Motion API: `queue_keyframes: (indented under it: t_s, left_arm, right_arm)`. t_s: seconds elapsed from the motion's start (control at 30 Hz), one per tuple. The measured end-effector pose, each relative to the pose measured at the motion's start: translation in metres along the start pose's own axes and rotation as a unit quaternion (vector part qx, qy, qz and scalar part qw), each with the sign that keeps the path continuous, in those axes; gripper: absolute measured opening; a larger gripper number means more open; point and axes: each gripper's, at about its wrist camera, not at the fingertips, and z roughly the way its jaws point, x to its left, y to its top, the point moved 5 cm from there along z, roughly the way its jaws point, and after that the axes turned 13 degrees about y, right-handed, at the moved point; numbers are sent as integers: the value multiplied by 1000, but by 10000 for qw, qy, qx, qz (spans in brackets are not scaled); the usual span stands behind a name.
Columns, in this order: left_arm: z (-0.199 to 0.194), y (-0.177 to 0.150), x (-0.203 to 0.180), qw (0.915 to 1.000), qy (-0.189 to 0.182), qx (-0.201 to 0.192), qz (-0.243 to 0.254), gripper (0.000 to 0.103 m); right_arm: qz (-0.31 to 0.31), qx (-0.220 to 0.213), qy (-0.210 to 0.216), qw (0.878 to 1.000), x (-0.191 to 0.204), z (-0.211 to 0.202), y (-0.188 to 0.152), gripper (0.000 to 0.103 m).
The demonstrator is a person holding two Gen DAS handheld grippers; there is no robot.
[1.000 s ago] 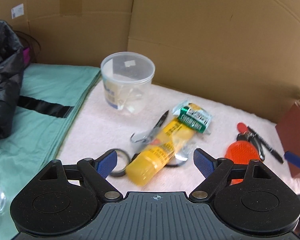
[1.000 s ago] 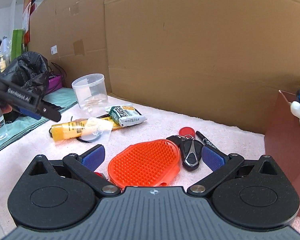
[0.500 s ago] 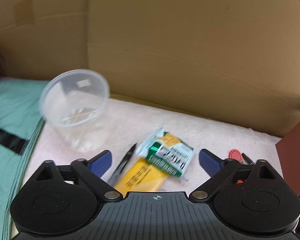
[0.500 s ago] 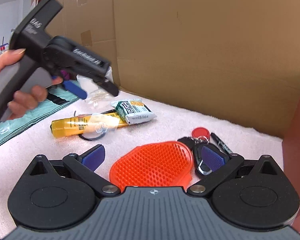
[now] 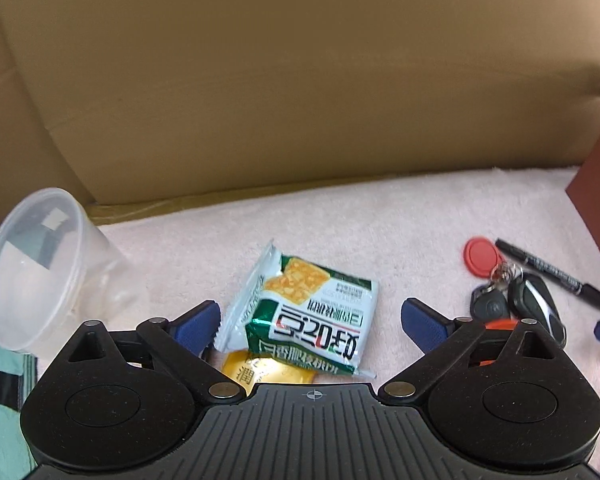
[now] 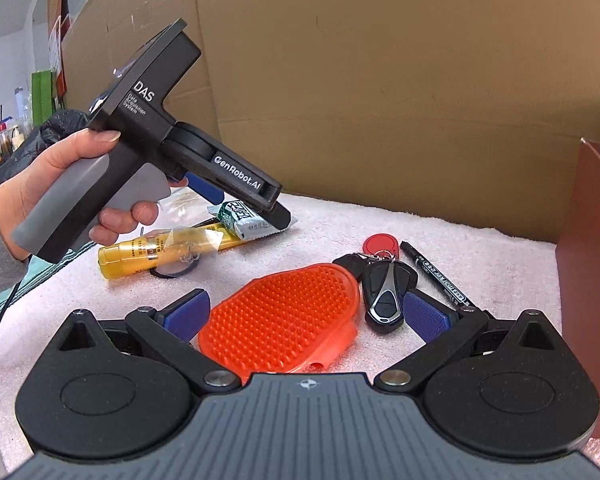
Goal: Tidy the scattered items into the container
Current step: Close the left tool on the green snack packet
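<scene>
The left gripper (image 5: 310,316), tilted nose-down in the person's hand (image 6: 60,184), hovers with fingers spread either side of the green snack packet (image 5: 312,316) beside the clear container (image 5: 36,264). The right gripper (image 6: 306,312) sits low, fingers released around the orange brush (image 6: 284,320).

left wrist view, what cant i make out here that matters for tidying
- Yellow tube: mostly hidden by the snack packet and the left gripper body.
- Orange brush: only a sliver shows behind the gripper's finger.
- Clear cup: contents unreadable through the glare.
- Marker: print too small.
</scene>
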Motion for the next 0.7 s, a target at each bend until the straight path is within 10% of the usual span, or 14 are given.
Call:
queue_keyframes:
  t_s: [0.27,0.7]
  left_arm:
    - [7,0,1,9990,404,-132,-112,57]
    - [-72,-26,39,9890,-192,-627,-1323,55]
  right_arm:
    - [86,38,-17,10000,-3,3,-3,102]
    - [-12,-315,-779,9965,-14,-14,8,102]
